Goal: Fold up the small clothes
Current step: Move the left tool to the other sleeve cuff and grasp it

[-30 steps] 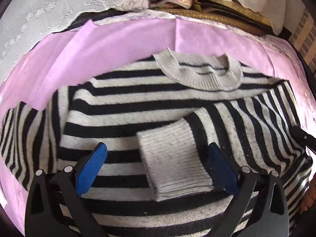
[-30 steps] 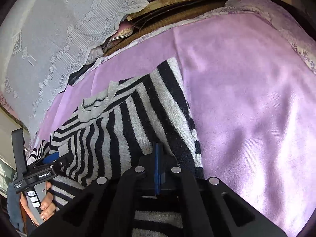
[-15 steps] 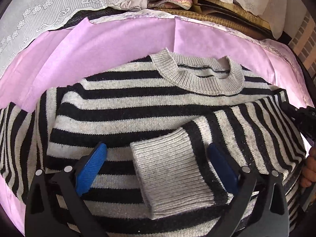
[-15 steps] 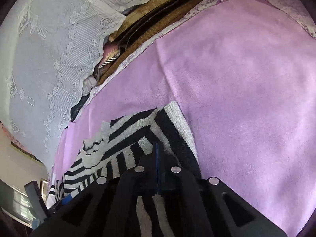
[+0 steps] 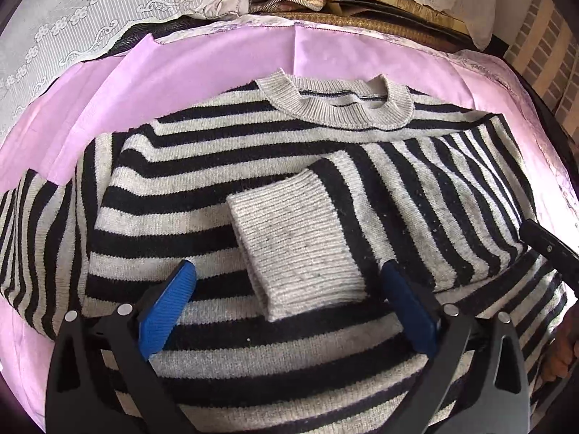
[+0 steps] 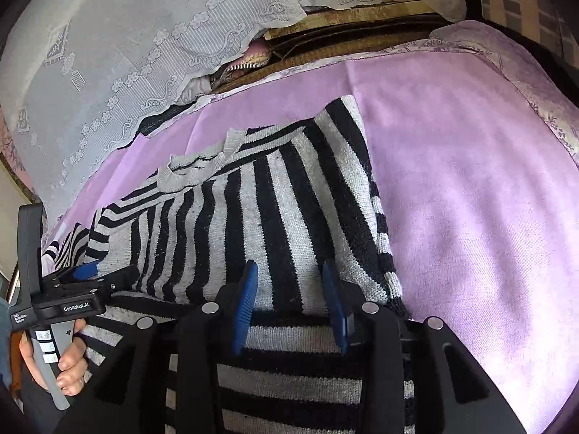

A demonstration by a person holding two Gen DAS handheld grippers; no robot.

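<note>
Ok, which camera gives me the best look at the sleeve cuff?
The left wrist view: the grey ribbed cuff lies whole and unobstructed on the striped sweater, between the open fingers. The right wrist view shows only the sleeve's stripes; the cuff is out of sight there.

We read "GenRoboT.AI" in white on the black body of the left claw (image 6: 87,271), seen from the right wrist. A smaller white label beside it is too small to make out. White stickers on its grey handle (image 6: 49,358) carry handwritten marks we cannot read.
</note>
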